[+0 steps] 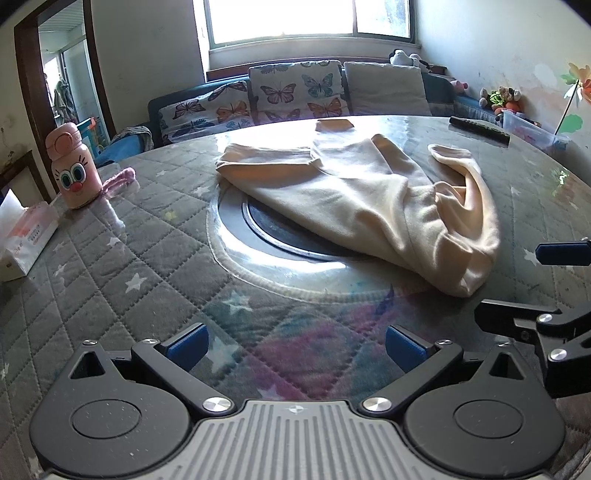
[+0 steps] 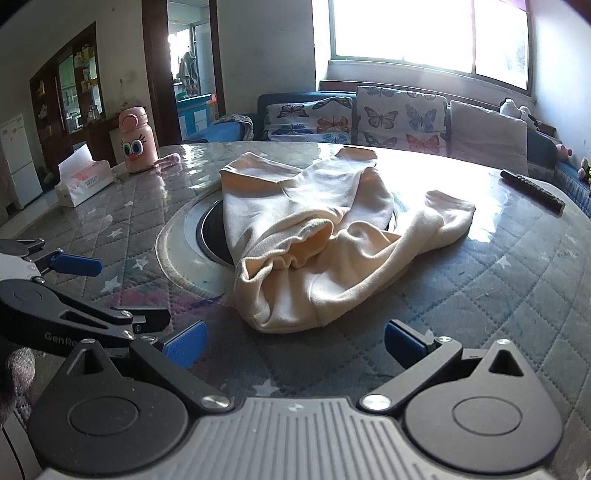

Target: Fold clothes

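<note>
You are working over a round table covered in a grey quilted cloth with white stars (image 1: pixel 110 266) under a glossy clear sheet, with a dark circular inset (image 1: pixel 280 236) at its middle. Behind it stand a blue sofa with butterfly-print cushions (image 1: pixel 288 92) and a bright window (image 1: pixel 310 18); a doorway (image 2: pixel 188 66) opens at the far left.

The crumpled cream fleece garment (image 1: pixel 369 195) lies across the inset's right half, its nearest hem toward you and one sleeve trailing right. It lies just ahead of both tools, touching neither.

Your left gripper (image 1: pixel 295 347) has its blue pads spread fully wide with nothing between them, over bare quilt. Your right gripper (image 2: pixel 293 345) is just as wide and also empty, the garment's hem just beyond its tips.

The near quilt is free. A black remote control (image 1: pixel 480 130) lies near the far right rim. Near the left rim stand a pink cartoon-faced bottle (image 1: pixel 72 170), lid closed, and a white and pink tissue box (image 1: pixel 22 236) with a tissue sticking up.
</note>
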Motion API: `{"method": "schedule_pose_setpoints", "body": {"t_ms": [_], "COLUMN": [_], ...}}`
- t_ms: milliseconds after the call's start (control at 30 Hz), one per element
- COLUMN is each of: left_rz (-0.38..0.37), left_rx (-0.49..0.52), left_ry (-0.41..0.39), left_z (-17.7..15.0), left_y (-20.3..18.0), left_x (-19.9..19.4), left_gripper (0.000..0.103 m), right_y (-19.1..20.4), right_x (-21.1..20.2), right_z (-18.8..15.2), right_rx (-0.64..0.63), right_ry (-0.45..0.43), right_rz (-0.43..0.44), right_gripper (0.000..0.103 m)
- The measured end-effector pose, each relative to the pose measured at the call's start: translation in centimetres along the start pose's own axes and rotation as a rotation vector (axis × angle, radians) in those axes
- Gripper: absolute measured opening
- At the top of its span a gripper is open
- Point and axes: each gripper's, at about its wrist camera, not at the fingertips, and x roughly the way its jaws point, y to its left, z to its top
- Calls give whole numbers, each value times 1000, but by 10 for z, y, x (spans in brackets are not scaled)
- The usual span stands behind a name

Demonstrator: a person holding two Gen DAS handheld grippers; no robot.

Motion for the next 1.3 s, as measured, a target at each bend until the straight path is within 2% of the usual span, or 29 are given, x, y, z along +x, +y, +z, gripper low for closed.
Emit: {"method": "schedule_pose_setpoints", "body": {"t_ms": [533, 833, 1100, 1300], "left_rz": [8, -19, -92, -164], "left_rx": [54, 95, 147, 197], "left_ry": [-54, -77, -63, -35], "left_z": [39, 78, 111, 131], "left_y": [-6, -22, -48, -72], "left_x": [5, 22, 51, 81], "left_gripper": [103, 102, 84, 76], "right_y": [-17, -49, -74, -94], "right_x": [5, 25, 47, 63], "right_z": [21, 40, 49, 47], "right_rx": [-3, 54, 88, 115], "right_ry": [-13, -13, 4, 42], "right_rz": [-12, -77, -132, -145], "right_gripper": [103, 103, 103, 103]}}
